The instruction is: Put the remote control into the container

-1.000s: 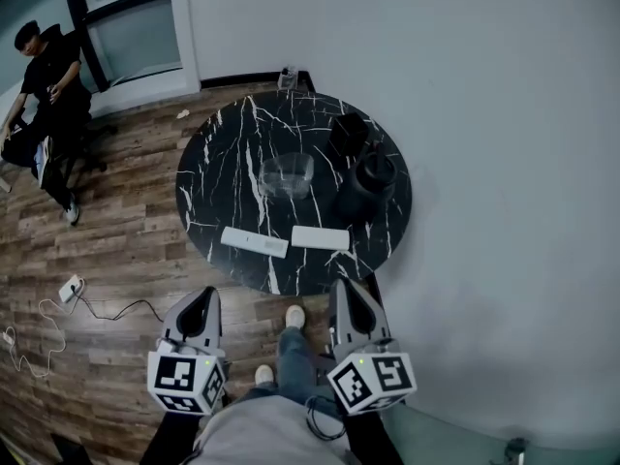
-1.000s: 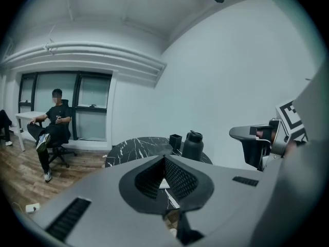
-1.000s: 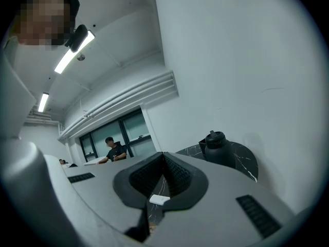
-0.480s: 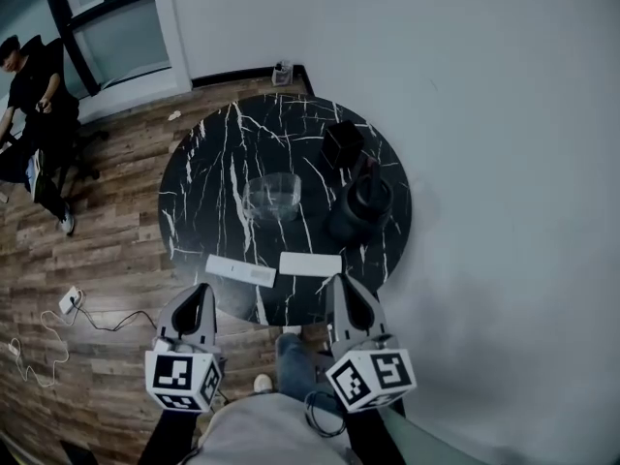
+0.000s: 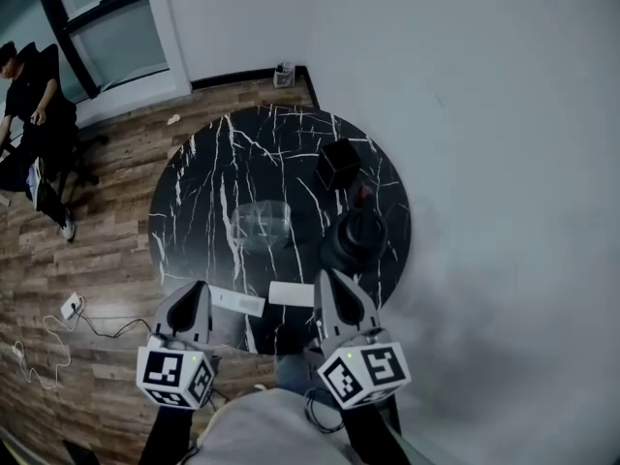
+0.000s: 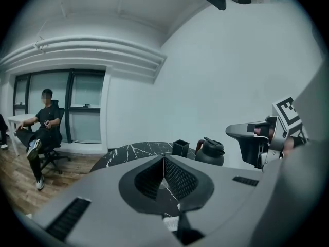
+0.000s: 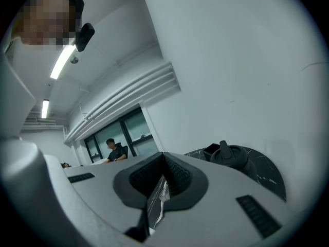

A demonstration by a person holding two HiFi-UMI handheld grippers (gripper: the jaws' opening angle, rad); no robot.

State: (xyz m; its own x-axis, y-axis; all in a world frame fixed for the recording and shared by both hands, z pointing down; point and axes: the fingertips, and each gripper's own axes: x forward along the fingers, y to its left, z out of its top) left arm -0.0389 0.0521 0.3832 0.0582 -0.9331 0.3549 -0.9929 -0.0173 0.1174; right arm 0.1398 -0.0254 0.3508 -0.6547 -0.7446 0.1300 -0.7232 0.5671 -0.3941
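well, from the head view the remote control [image 5: 237, 302], which i take to be the longer of two white slabs, lies flat at the near rim of the round black marble surface [image 5: 194, 192]; its long axis runs across the view from left to right, slightly tilted, and the shorter white slab [image 5: 291, 294] sits just beside its right end. the left gripper [image 5: 196, 289] hangs at the rim near the remote's left end and the right gripper [image 5: 327, 277] by the shorter slab, so the left one looks the nearer to the remote. the clear container [image 5: 260, 223] stands further in, near the middle, with a dark kettle [image 5: 354, 240] and a small black box [image 5: 339, 163] to its right. the left gripper view settles what the head view leaves unclear: its fingers are pressed together with nothing between them, a scrap of white shows low beneath them, the kettle and box stand beyond, and the container cannot be made out. the right gripper view likewise shows fingers closed on nothing, marble and a sliver of white under them, and a seated person [image 7: 115, 151] by the far windows
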